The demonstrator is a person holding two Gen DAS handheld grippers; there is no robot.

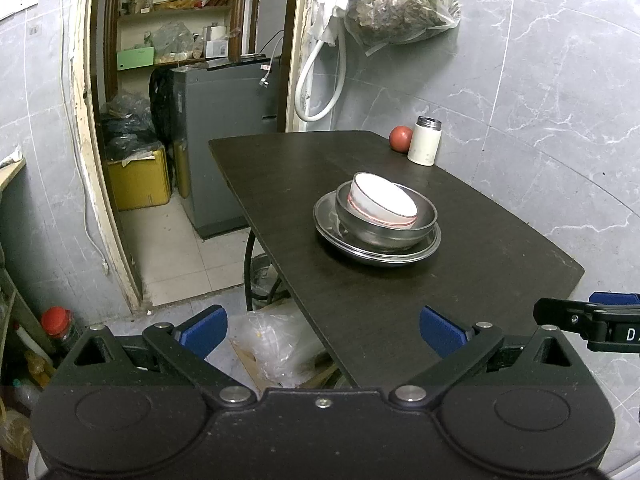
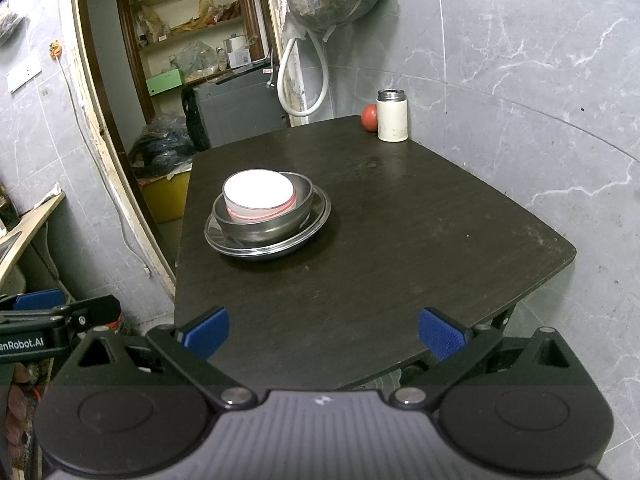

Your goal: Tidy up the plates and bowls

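Left wrist view
- Left gripper (image 1: 322, 330): jaws spread wide, nothing between them, held off the near edge of the surface.
- Surface (image 1: 400, 308): dark wooden top against a grey marbled wall.
- Steel plate (image 1: 326, 210): lies flat near the middle of the surface.
- Steel bowl (image 1: 424, 220): sits on the plate.
- White bowl (image 1: 384, 200): nested in the steel bowl, tilted, red band near its foot.
- White flask (image 1: 426, 141): upright at the far corner, a red ball (image 1: 400, 139) just beside it on the left.
- Right gripper (image 1: 592, 322): only its black side shows at the right edge.
- Bag (image 1: 400, 0): clear plastic, hanging high on the wall, full of something brown.

Right wrist view
- Right gripper (image 2: 323, 332): jaws wide apart, gripping nothing, near the front edge of the surface (image 2: 400, 260).
- Stack: white bowl (image 2: 259, 194) inside the steel bowl (image 2: 302, 204), both on the steel plate (image 2: 320, 216), left of centre, well apart from the jaws.
- White flask (image 2: 392, 116): at the far corner, touching or nearly touching the red ball (image 2: 369, 117).
- Left gripper (image 2: 60, 320): part of it at the left edge; I cannot tell its jaws from here.
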